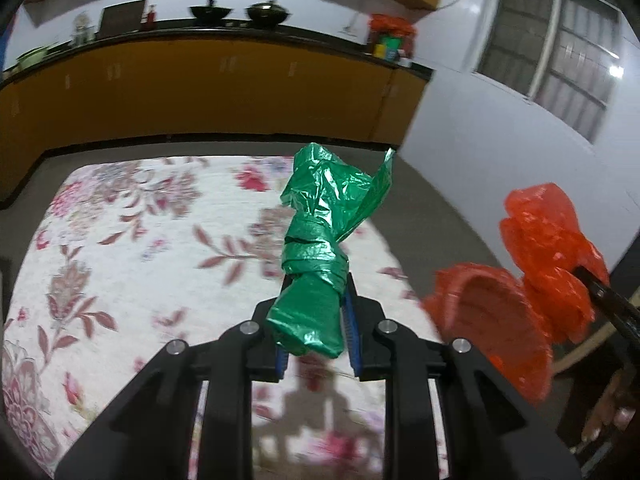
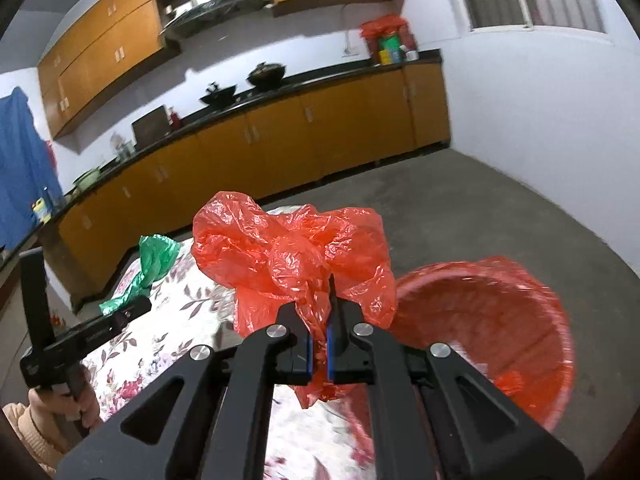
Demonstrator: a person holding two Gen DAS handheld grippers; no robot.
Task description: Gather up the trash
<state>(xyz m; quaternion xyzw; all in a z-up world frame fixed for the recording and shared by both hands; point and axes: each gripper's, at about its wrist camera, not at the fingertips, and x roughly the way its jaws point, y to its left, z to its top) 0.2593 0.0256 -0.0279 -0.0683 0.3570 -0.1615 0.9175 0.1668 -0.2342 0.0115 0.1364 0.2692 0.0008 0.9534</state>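
1. The tabletop (image 1: 120,240), under a flowered cloth, lies below and ahead of both your grippers; I see no more loose trash on the part that shows.
2. The red bin (image 2: 520,320), lined with red plastic, sits just right of and below your right gripper (image 2: 319,344), off the tabletop's edge. A small red scrap lies inside against its wall; the rest looks empty.
3. Your right gripper is clamped on a crumpled red bag (image 2: 288,252), which billows up ahead of the jaws. It is beside the bin's rim, not over the opening. Let go here and it would probably drift onto the cloth or floor, being so light.
4. Your left gripper (image 1: 316,320) is closed on a twisted green bag (image 1: 320,240), held upright over the tabletop, well left of the bin. Its loose flap could snag the jaws on release.
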